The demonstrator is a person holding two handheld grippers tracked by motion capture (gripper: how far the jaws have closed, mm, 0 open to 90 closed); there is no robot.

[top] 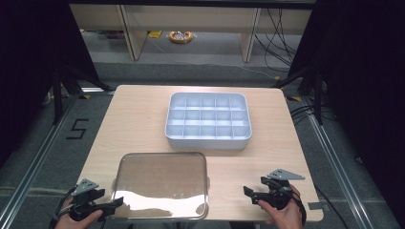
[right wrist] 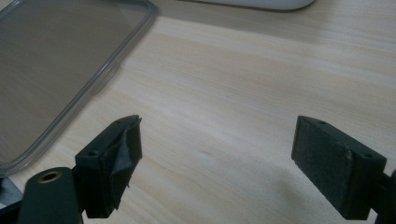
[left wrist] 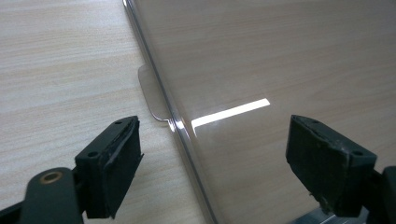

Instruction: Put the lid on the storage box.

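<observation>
The clear lid (top: pixel 161 185) lies flat near the divided tray (top: pixel 208 120). My left claw (left wrist: pixel 212 163) is spread astride the lid's edge; my right claw (right wrist: pixel 217 163) is spread above bare table (right wrist: pixel 243 93).

lab | black curtains (top: pixel 28 71) | floor cables (top: pixel 282 43) | aluminium rails (top: pixel 334 157)

Light wood table (top: pixel 133 124), rounded corners; grey divided tray (top: pixel 208 120) sits on it, well ahead of both grippers; clear flat lid (top: pixel 161 183) lies on it between left gripper (top: pixel 112 204) and right gripper (top: pixel 248 192), its edge at the left one's jaws.
</observation>
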